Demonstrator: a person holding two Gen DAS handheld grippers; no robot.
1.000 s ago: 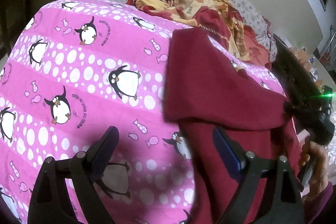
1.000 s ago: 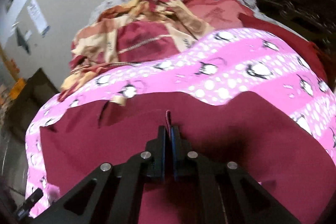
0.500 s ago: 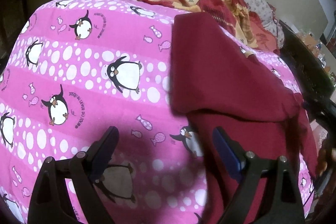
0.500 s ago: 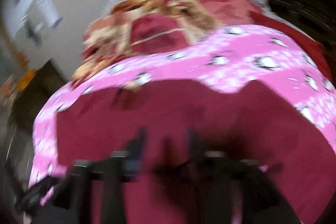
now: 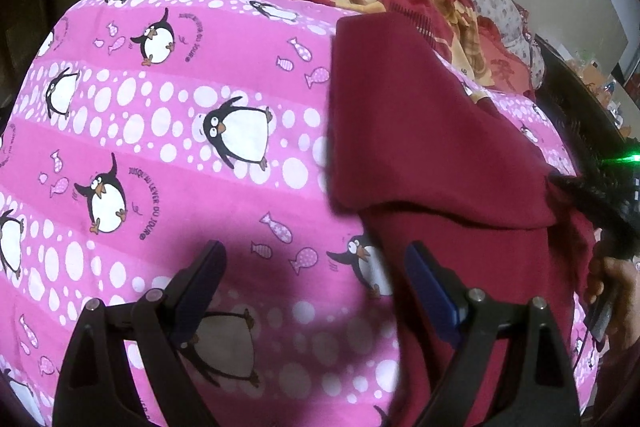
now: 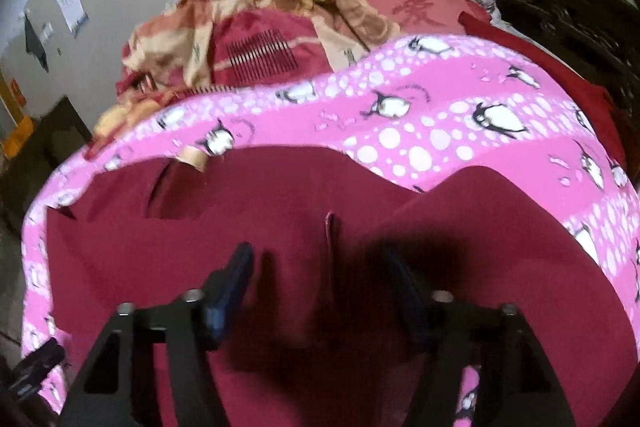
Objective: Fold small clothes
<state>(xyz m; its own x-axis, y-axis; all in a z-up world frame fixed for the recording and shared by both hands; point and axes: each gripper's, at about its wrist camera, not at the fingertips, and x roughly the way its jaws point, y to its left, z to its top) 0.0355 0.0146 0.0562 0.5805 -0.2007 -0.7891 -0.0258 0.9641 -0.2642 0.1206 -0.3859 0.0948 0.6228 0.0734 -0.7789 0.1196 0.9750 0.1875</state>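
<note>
Garment: the maroon garment (image 5: 432, 131) lies on the penguin sheet (image 5: 168, 131) of the bed, one flap folded over itself.
Right gripper (image 6: 320, 279): jaws apart over the garment's raised fold ridge (image 6: 330, 227) (pinched shut on it a second ago); they have just been closing again, pads not pressing.
Left gripper (image 5: 316, 279): wide open, empty, just left of the garment's edge.
Meaning: one fold released, probably regrasping next.
</note>
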